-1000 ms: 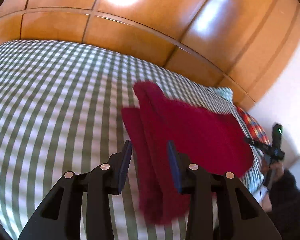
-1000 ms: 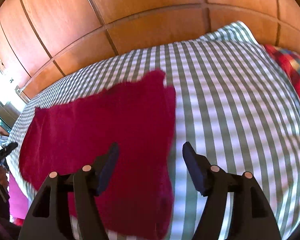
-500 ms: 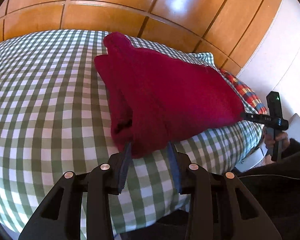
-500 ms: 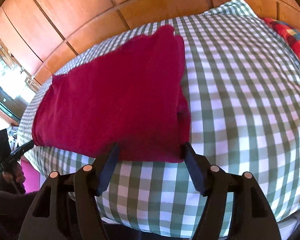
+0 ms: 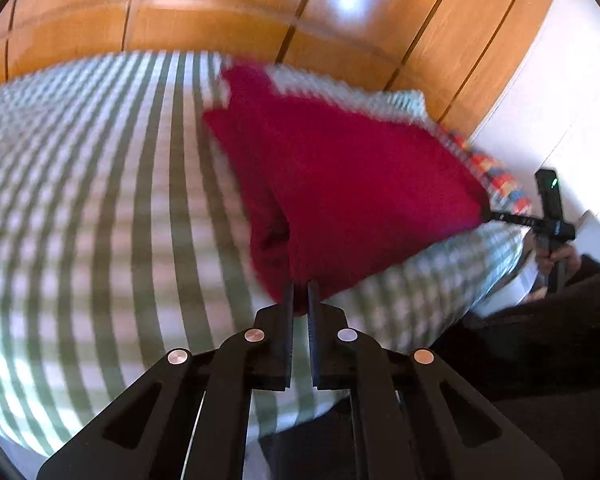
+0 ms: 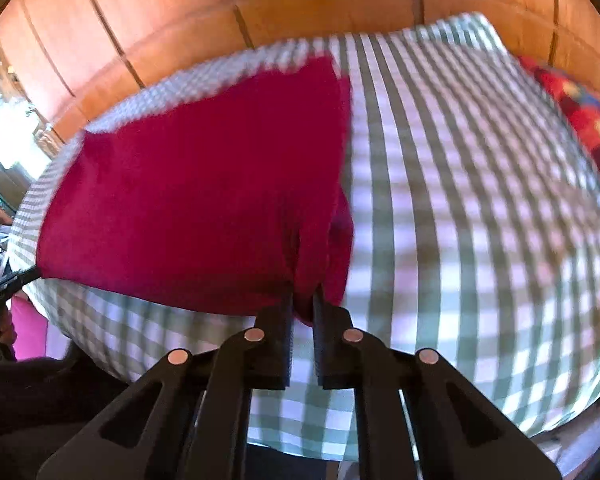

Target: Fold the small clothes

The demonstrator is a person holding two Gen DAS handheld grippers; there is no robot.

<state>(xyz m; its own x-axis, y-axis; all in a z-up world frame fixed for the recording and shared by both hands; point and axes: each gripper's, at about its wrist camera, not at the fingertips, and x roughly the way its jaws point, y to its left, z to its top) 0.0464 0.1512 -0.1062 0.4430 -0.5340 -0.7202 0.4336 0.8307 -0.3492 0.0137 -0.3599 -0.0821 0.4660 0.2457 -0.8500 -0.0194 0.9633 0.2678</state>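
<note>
Crimson garment (image 5: 352,184); green-white checked bedspread (image 5: 100,208)

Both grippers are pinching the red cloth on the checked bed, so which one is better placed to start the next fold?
Neither clearly. The left gripper and the right gripper are each shut on a near corner of the red cloth, one at each end of its near edge. The fold probably needs both moving together across the checked bed.

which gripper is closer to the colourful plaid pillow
Right. The right gripper pinches the red cloth's corner nearer the plaid pillow; the left gripper grips the far corner.
</note>
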